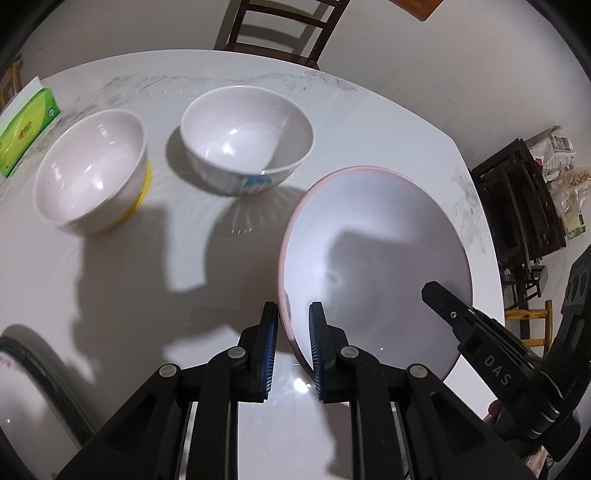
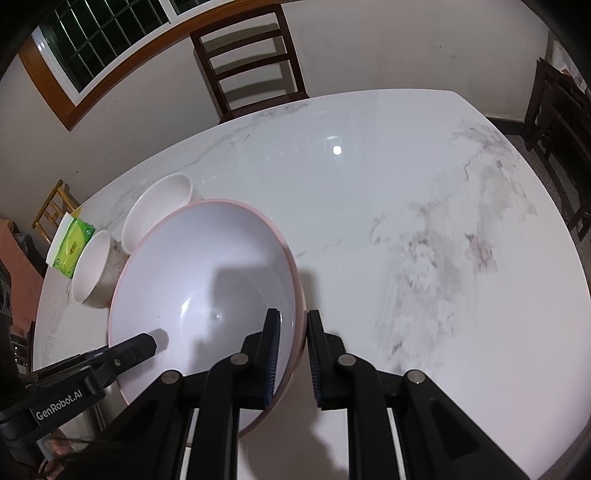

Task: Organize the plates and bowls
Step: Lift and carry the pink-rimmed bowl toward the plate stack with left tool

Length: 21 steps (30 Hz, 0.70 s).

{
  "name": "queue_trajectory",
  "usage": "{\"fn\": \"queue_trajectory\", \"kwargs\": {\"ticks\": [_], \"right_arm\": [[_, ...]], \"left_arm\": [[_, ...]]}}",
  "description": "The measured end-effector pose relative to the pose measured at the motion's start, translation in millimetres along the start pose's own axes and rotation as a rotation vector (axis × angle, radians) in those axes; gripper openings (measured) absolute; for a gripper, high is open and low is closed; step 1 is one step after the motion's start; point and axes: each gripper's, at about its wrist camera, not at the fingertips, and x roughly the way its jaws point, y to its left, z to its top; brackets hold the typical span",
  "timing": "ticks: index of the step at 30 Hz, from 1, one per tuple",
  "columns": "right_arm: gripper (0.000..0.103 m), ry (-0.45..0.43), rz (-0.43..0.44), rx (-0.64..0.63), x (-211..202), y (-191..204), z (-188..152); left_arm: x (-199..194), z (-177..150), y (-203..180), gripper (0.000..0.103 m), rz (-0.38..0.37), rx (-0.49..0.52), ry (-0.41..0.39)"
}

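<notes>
A large white bowl with a pink rim [image 1: 376, 258] [image 2: 207, 280] hangs tilted above the white marble table [image 1: 110, 295] [image 2: 406, 221]. My left gripper [image 1: 293, 317] is shut on its left rim, and my right gripper [image 2: 293, 325] is shut on its right rim. Each gripper shows in the other's view, reaching over the opposite rim: the right one [image 1: 461, 321], the left one [image 2: 122, 350]. Two smaller white bowls stand upright farther back on the table: one with a yellow base [image 1: 92, 173] [image 2: 92, 269] and one with a blue mark [image 1: 247, 136] [image 2: 159, 210].
A green tissue box [image 1: 26, 125] [image 2: 72, 247] lies at the table's far left edge. A dark wooden chair [image 1: 277, 29] [image 2: 251, 59] stands behind the table. Dark stacked chairs [image 1: 517, 206] stand past the right edge. A dark-rimmed object [image 1: 33, 376] shows at lower left.
</notes>
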Motion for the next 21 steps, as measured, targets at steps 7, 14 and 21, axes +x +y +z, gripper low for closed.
{"fn": "queue_trajectory", "kwargs": {"ticks": [7, 14, 21], "right_arm": [[0.015, 0.010, 0.019, -0.001, -11.5, 12.3, -26.1], [0.015, 0.022, 0.038, -0.009, -20.3, 23.5, -46.5], [0.015, 0.024, 0.043, -0.026, -32.0, 35.2, -63.7]], "left_arm": [[-14.2, -23.6, 12.1, 0.014, 0.001, -0.015, -0.004], [-31.1, -45.6, 25.2, 0.014, 0.012, -0.019, -0.002], [-41.9, -58.3, 29.6, 0.015, 0.020, -0.010, -0.008]]}}
